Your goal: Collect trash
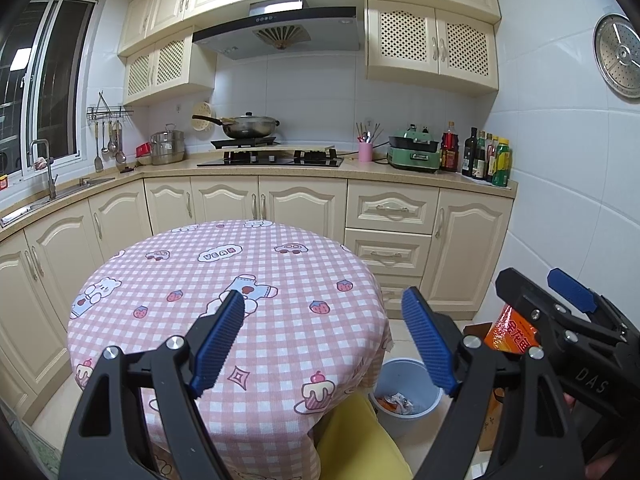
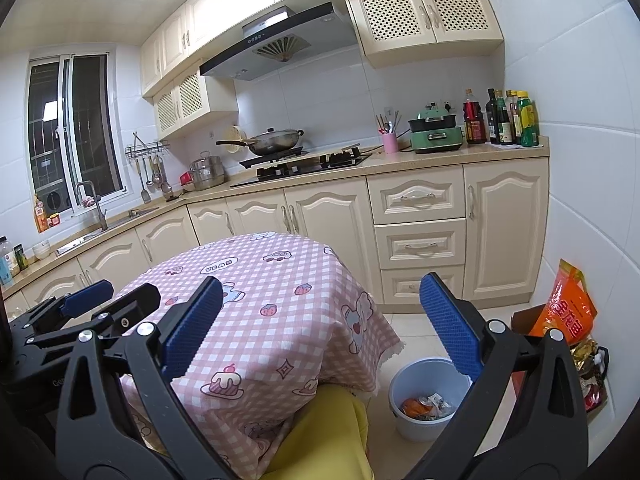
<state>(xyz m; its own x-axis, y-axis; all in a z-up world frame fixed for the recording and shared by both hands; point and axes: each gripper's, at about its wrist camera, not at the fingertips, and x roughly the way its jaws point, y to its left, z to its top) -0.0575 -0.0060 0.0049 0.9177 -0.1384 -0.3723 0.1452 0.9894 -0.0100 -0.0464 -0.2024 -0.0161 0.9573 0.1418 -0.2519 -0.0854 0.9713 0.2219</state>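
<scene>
A light blue bin (image 2: 400, 384) stands on the floor right of the round table (image 2: 280, 300), and crumpled wrappers (image 2: 426, 404) lie inside it. The same bin (image 1: 396, 376) shows low in the left wrist view. My left gripper (image 1: 324, 340) hovers over the table's near edge, open, with nothing between its blue pads. Beside it, my right gripper (image 2: 320, 320) is also open and holds nothing; it is over the table's right side and the bin. Each gripper shows in the other's view: the right gripper (image 1: 532, 284) at the far right, the left gripper (image 2: 128, 292) at the far left.
A pink checked cloth covers the table. An orange bag (image 2: 568, 308) stands in a cardboard box (image 2: 524, 318) by the right wall, with foil packets beside it. Something yellow (image 2: 320, 432) sits under the table's near edge. Cabinets and a countertop (image 2: 440, 158) run behind.
</scene>
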